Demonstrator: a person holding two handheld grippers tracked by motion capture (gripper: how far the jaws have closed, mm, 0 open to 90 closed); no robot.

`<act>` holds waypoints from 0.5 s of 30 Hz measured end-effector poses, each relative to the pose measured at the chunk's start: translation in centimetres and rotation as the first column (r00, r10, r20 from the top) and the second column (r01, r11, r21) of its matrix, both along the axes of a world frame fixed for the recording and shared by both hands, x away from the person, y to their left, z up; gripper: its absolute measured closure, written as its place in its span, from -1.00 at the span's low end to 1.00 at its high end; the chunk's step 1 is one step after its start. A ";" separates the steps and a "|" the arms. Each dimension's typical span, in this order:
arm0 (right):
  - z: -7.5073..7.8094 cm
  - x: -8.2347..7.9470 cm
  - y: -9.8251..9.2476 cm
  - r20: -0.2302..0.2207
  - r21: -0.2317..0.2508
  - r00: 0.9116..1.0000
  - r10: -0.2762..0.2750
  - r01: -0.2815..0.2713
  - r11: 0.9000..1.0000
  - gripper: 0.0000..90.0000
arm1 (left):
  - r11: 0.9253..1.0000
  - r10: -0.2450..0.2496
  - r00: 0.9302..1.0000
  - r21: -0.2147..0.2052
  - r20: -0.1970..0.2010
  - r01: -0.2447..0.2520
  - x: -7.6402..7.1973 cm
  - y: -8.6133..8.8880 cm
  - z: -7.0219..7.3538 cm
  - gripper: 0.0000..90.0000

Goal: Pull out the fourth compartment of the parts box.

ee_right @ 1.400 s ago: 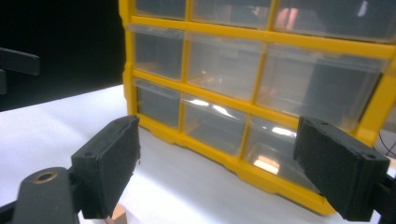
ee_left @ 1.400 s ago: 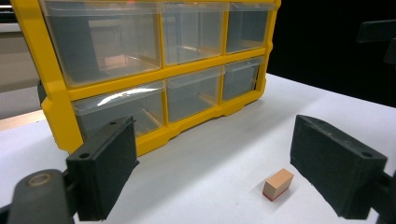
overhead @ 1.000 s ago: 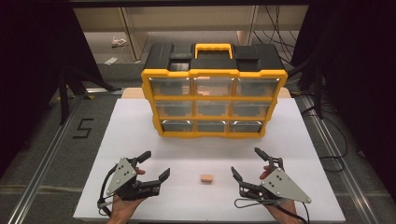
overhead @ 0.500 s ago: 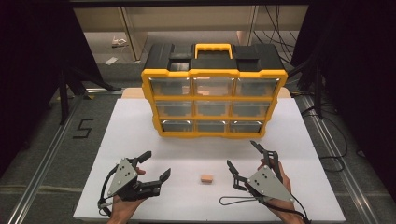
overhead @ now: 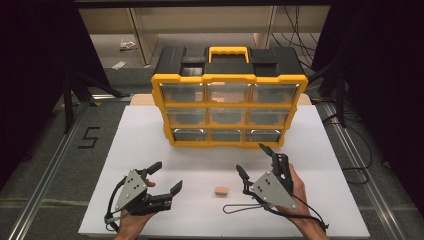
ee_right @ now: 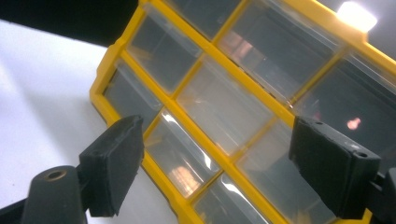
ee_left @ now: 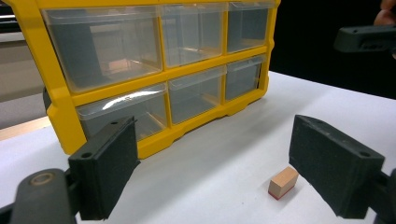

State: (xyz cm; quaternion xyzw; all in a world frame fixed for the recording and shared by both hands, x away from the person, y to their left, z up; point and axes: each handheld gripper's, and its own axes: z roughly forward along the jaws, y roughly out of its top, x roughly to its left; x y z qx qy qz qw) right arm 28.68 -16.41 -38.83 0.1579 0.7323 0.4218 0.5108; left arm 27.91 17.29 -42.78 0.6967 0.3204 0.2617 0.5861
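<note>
Two grippers sit low over the white table [overhead: 150, 135], both gaping wide with nothing in them. Left gripper [overhead: 167, 179] points at the small wooden block [overhead: 220, 191], which lies on the table between the two, closer to the right gripper [overhead: 252, 159]. That one's tilted up toward the yellow drawer organizer [overhead: 229, 80], whose drawers look shut, probably.

organizer [ee_right: 243, 107] cropped by frame, drawer contents unclear
</note>
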 end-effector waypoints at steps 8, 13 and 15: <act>0.3 0.9 1.8 0.081 -0.093 0.997 0.000 0.008 0.996 -0.55 | 1.000 -0.003 1.000 0.027 0.010 0.003 -0.1 -0.1 0.1 -0.66; 0.7 1.7 2.5 0.095 -0.119 0.995 0.007 0.004 0.993 -0.54 | 1.000 0.002 1.000 0.031 0.013 -0.002 -0.1 0.1 0.1 -0.66; 0.7 2.1 2.7 0.104 -0.135 0.995 0.006 0.008 0.991 -0.54 | 1.000 0.006 1.000 0.025 0.012 -0.006 -0.1 0.2 0.1 -0.66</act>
